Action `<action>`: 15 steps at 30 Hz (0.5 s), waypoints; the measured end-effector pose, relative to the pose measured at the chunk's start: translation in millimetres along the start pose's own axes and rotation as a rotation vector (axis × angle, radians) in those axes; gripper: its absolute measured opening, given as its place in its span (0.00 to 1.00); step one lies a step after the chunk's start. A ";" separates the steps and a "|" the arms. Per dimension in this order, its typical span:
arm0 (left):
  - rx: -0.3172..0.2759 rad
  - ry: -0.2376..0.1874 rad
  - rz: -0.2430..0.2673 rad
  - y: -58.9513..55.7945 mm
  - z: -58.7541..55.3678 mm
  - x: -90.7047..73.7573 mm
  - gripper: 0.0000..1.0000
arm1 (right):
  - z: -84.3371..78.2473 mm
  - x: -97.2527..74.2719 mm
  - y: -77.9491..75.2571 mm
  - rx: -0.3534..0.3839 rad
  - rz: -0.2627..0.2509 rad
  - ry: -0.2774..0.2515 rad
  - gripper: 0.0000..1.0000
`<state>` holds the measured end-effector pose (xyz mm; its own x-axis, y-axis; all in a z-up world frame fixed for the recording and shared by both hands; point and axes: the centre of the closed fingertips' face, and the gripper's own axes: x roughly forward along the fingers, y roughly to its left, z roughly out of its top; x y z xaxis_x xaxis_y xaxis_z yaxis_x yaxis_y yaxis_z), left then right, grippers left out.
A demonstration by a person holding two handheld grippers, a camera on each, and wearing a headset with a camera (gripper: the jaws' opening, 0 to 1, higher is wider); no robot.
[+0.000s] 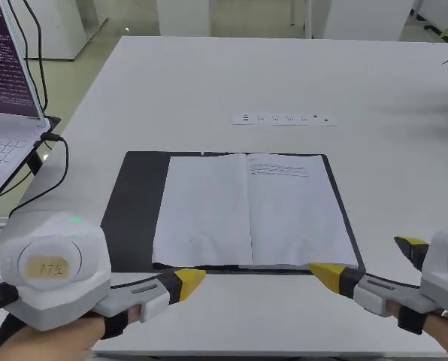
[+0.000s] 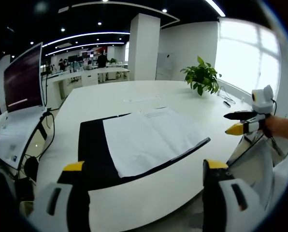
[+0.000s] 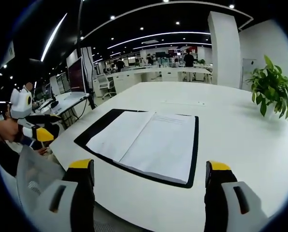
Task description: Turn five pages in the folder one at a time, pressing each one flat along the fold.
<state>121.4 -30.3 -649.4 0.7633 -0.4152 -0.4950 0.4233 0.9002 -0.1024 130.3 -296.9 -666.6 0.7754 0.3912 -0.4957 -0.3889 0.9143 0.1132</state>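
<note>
While the folder (image 1: 137,218) lies open and flat on the white tabletop (image 1: 209,83), pale pages (image 1: 246,210) facing up, the left gripper (image 2: 144,165) and right gripper (image 3: 150,164) hover near its front edge, one towards each corner (fingers (image 2: 74,166) spread wide on both, gripping nothing), clear of page and cover.

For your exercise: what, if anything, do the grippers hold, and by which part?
Nothing. Left gripper and right gripper are open, short of the folder.
</note>
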 end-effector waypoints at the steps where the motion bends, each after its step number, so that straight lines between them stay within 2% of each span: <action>1: 0.005 -0.004 0.005 -0.2 1.0 -1.6 0.99 | 0.0 -0.7 0.5 -0.001 -0.001 -0.006 0.96; 3: 0.011 -0.005 0.009 -0.7 2.2 -3.2 0.99 | 2.5 -2.0 0.7 -0.007 -0.009 -0.034 1.00; 6: 0.036 -0.047 0.020 -0.9 11.9 -5.6 0.99 | 12.9 -5.8 2.0 -0.001 -0.003 -0.109 1.00; 11: 0.035 -0.048 0.021 -6.1 15.2 -3.7 0.99 | 18.5 -8.3 2.9 -0.013 0.004 -0.139 1.00; 15: 0.044 -0.026 0.019 -9.7 9.5 2.4 0.99 | 15.5 -6.0 2.3 -0.008 0.014 -0.130 1.00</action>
<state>123.8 -41.3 -641.4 0.7837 -0.4016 -0.4738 0.4291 0.9016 -0.0546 132.5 -295.6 -650.0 0.8275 0.4147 -0.3785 -0.4037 0.9080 0.1122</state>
